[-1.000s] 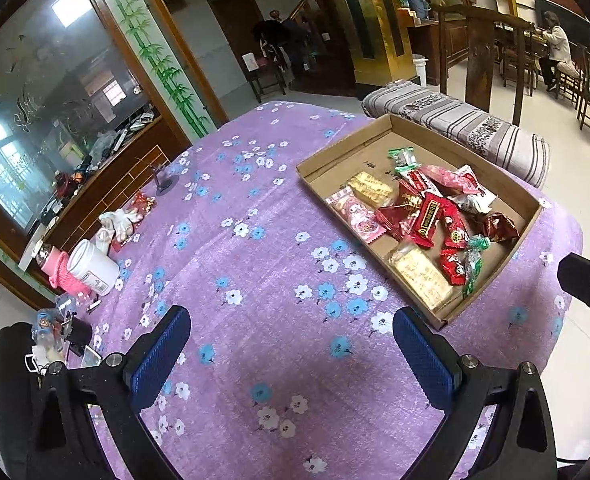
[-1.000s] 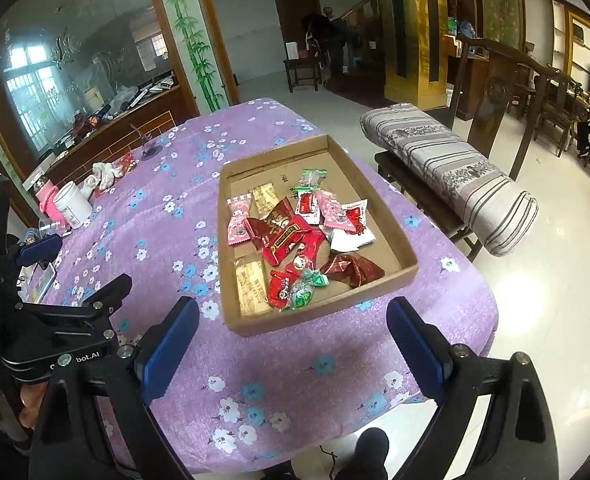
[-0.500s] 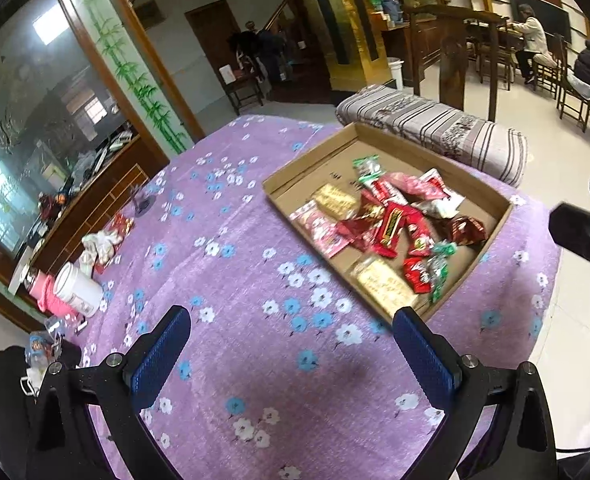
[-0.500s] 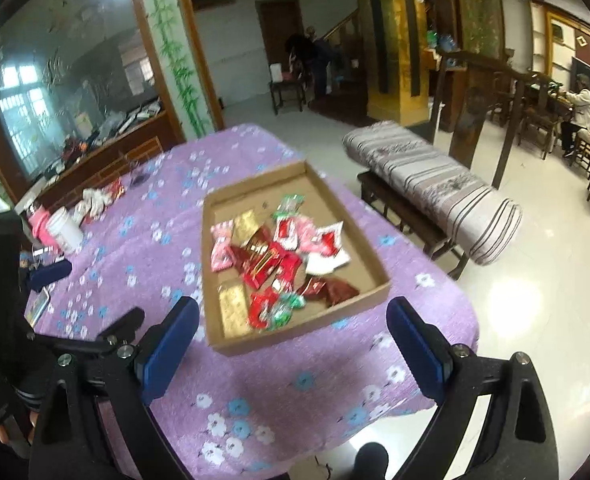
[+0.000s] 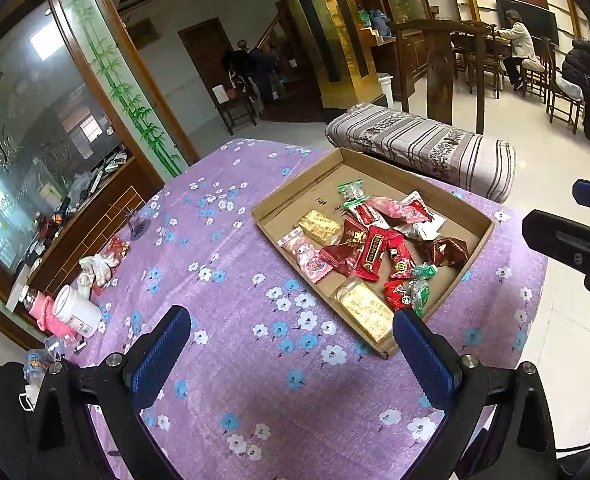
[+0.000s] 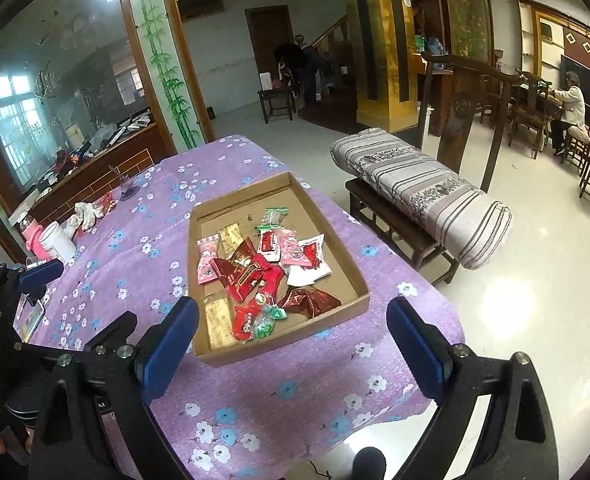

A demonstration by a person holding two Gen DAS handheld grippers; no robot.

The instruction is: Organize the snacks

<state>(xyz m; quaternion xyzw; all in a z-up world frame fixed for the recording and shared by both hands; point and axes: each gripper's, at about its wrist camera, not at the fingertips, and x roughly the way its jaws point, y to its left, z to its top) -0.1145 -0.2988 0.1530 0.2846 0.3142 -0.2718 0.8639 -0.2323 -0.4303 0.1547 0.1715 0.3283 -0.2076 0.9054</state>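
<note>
**Snacks piled in a cardboard tray, both grippers held above the surface with jaws wide**

A shallow cardboard tray (image 6: pixel 327 240) is seen lying flat on a surface covered by a purple cloth printed with blue and white flowers (image 5: pixel 231 264). The snacks (image 6: pixel 263 272) are gathered inside the tray in a loose heap, overlapping one another: red wrappers in the middle, pink packets (image 5: pixel 309 258) toward the left wall, white packets toward the right wall, a green-and-white packet (image 5: pixel 351 192) at the far end, and 2 gold packets, 1 (image 5: pixel 365 310) near the front wall and 1 (image 5: pixel 319 226) further back. A dark red crumpled wrapper (image 6: pixel 309 300) is seen apart from the heap, near the tray's right front corner.

The left gripper (image 5: pixel 291 354) is held above the cloth, in front of the tray's near corner, its jaws spread wide and nothing between them. The right gripper (image 6: pixel 293 346) is held above the tray's front wall, its jaws likewise spread wide and empty.

At the far left edge of the surface, well apart from the tray, a white jar (image 5: pixel 77 312) is seen lying beside a pink bottle (image 5: pixel 43 312), with crumpled white cloths (image 5: pixel 97 266) just behind them. Beyond the surface, a striped rolled cushion (image 6: pixel 423 196) is laid on a wooden bench (image 6: pixel 395 228). A seated person (image 6: pixel 571 114) is visible in the far right of the room.
</note>
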